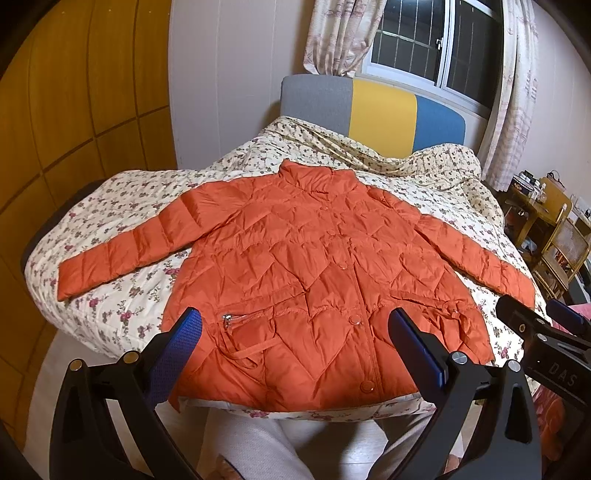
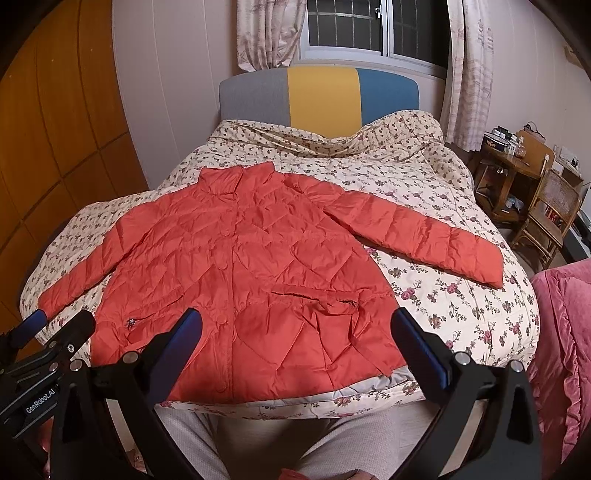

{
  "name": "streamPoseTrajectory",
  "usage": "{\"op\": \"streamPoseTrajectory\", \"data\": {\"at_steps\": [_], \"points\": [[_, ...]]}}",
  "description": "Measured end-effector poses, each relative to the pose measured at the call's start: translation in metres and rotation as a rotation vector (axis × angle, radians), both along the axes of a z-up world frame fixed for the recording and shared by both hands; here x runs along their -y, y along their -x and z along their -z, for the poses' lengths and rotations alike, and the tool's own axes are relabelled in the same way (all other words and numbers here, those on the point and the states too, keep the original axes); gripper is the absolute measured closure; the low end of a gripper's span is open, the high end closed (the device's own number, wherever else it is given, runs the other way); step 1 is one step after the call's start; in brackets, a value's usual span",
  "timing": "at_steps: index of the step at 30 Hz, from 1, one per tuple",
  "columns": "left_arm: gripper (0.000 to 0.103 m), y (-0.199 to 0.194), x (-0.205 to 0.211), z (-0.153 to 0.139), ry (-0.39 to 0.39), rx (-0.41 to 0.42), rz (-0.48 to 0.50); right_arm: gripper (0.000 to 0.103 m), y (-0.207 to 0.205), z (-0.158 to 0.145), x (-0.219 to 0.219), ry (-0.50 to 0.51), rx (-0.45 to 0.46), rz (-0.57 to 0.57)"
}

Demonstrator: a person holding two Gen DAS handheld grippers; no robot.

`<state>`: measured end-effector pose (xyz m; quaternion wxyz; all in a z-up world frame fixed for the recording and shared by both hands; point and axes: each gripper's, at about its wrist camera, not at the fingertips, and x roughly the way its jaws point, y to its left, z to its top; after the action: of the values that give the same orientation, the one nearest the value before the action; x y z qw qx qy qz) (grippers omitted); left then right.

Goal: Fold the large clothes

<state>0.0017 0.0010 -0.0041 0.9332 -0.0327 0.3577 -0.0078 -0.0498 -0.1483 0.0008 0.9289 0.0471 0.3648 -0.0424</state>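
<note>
One orange quilted jacket, spread flat, both sleeves out, on floral quilt. Left gripper and right gripper: fingers apart, empty. Bedroom: tricolour headboard, one curtained window

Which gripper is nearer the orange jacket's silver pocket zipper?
Left. The left gripper hovers just above the silver zipper; the right gripper hangs over the other pocket.

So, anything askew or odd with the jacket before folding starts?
Mostly fine: the orange jacket lies flat, sleeves spread, on the floral quilt. Only its lower right front is rumpled near the pocket. Both tools hang open, holding nothing.
</note>
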Motion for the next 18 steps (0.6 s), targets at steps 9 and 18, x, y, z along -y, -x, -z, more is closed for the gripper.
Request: {"op": "streamPoseTrajectory", "data": {"at_steps": [9,18], "points": [[0.003,0.0008,0.0018,0.0022,0.002,-0.002,-0.002,0.002,-0.0011,0.0022,0.0004,-0.001,-0.009,0.002],[0.003,0.0003,0.0035,0.0065,0.000,-0.009,0.006,0.002,-0.0051,0.0044,0.0005,-0.004,-0.024,-0.005]]}}
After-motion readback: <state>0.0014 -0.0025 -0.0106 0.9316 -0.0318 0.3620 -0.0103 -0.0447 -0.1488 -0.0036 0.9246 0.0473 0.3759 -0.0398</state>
